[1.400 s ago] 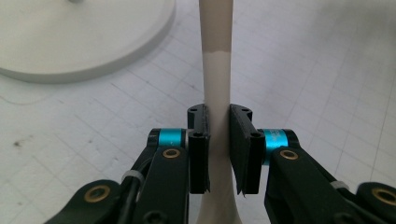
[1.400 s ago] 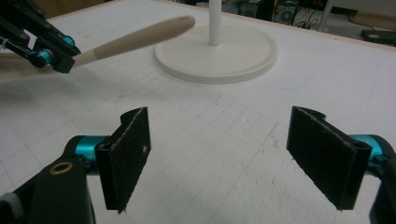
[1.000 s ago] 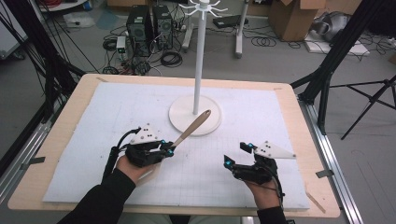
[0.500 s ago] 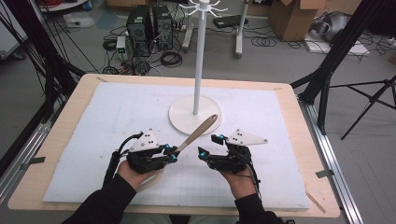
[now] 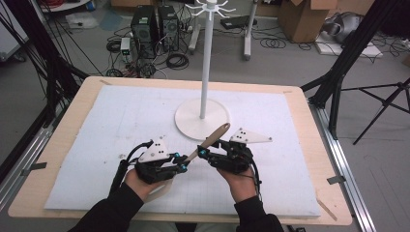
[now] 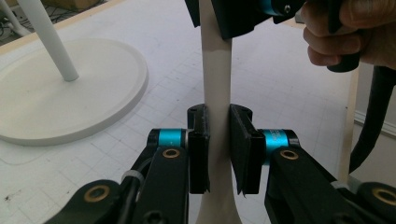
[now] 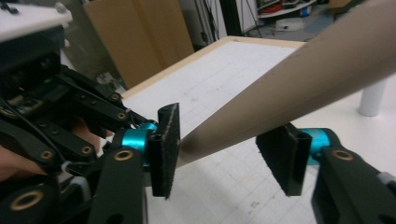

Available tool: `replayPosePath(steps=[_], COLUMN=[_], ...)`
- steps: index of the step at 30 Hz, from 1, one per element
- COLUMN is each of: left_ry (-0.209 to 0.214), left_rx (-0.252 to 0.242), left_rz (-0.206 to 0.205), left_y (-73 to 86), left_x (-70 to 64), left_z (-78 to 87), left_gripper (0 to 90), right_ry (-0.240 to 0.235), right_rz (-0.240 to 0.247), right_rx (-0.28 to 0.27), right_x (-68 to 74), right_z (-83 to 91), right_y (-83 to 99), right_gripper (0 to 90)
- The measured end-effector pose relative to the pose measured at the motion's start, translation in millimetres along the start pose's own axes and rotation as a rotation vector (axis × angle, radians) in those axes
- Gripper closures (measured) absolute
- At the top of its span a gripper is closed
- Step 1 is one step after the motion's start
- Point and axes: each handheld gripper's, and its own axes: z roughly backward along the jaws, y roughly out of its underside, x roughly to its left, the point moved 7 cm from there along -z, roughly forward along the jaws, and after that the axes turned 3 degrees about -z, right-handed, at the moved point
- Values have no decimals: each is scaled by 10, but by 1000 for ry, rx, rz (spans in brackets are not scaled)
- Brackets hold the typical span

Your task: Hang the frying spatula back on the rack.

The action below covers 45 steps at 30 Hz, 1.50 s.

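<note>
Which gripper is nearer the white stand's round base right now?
Right. The right gripper sits just below the base; the left gripper, clamping the wooden spoon, is farther back.

1. Both forearms, in dark sleeves, come in from the near edge and angle toward each other.
2. The left hand (image 5: 140, 180) grips the left gripper (image 5: 185, 163) from below, its jaws pointing right.
3. In the left gripper view its jaws (image 6: 218, 154) stand close together, pads pressed flat against what sits between them.
4. The right hand (image 5: 240, 178) holds the right gripper (image 5: 200, 153), pointing left, tips just beside the left gripper's.
5. In the right gripper view its jaws stand wide apart.
</note>
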Motion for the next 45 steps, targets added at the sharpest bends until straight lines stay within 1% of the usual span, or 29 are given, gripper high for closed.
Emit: replayPosePath(steps=[2,3,7,9,10,12,16,19,20,21,22,24,25,26,27,28,29,30,32,33,36,37,39,40,41,42,44,45], left_ry=[0,3,10,16,18,22,41,78,87,106,118,149,167,184,192,212,243,256,299,312,357,373,399,412,417,417,420,415], left_rx=[-1,0,-3,-4,-5,-12,-29,-36,-37,-44,-53,-79,-90,-104,-114,-122,-133,-139,-172,-183,-214,-224,-249,-251,-252,-256,-253,-254], left_rz=[-7,-10,-18,-25,-24,-34,-40,-35,-31,-25,-16,-2,-3,6,3,7,16,17,35,39,49,49,44,40,30,29,20,17], left_y=[-5,-7,-15,-17,-20,-31,-58,-71,-71,-75,-82,-102,-110,-121,-129,-134,-141,-144,-162,-170,-197,-206,-221,-222,-221,-222,-220,-220], left_x=[-6,-9,-29,-41,-45,-46,-62,-70,-71,-77,-83,-102,-112,-132,-143,-154,-168,-170,-199,-215,-275,-293,-317,-326,-334,-344,-355,-356], left_z=[5,9,21,29,36,54,105,138,144,154,165,181,188,189,192,197,194,189,161,150,111,105,101,103,103,102,102,98], left_gripper=[776,776,775,775,775,775,774,774,774,774,775,776,777,778,777,777,772,734,643,622,590,598,671,711,744,774,777,779], right_ry=[-18,-20,-54,-87,-100,-109,-154,-177,-181,-185,-192,-213,-219,-229,-239,-243,-253,-267,-305,-325,-351,-363,-384,-389,-394,-392,-403,-409], right_rz=[-2,-6,-2,-6,-1,10,-5,13,39,52,63,70,70,75,87,99,107,111,108,113,126,127,132,134,138,143,142,147], right_rx=[1,2,-12,-9,-7,-6,-8,-10,-1,2,3,-3,-7,-7,-5,-7,-7,-8,-10,-15,-21,-21,-24,-22,-20,-17,-20,-24], right_x=[9,15,63,113,141,175,250,318,347,366,392,429,445,468,493,511,531,557,611,646,712,734,760,768,770,761,748,746], right_z=[16,19,40,50,54,60,79,88,90,90,91,103,110,119,126,133,144,157,184,196,215,223,233,240,246,251,260,262], right_y=[-21,-25,-74,-96,-112,-134,-177,-207,-218,-225,-239,-268,-280,-294,-307,-321,-332,-345,-364,-377,-401,-406,-416,-417,-414,-411,-402,-399], right_gripper=[538,545,624,664,674,688,717,726,728,728,730,733,734,735,736,737,738,740,741,742,742,742,741,741,741,741,741,741])
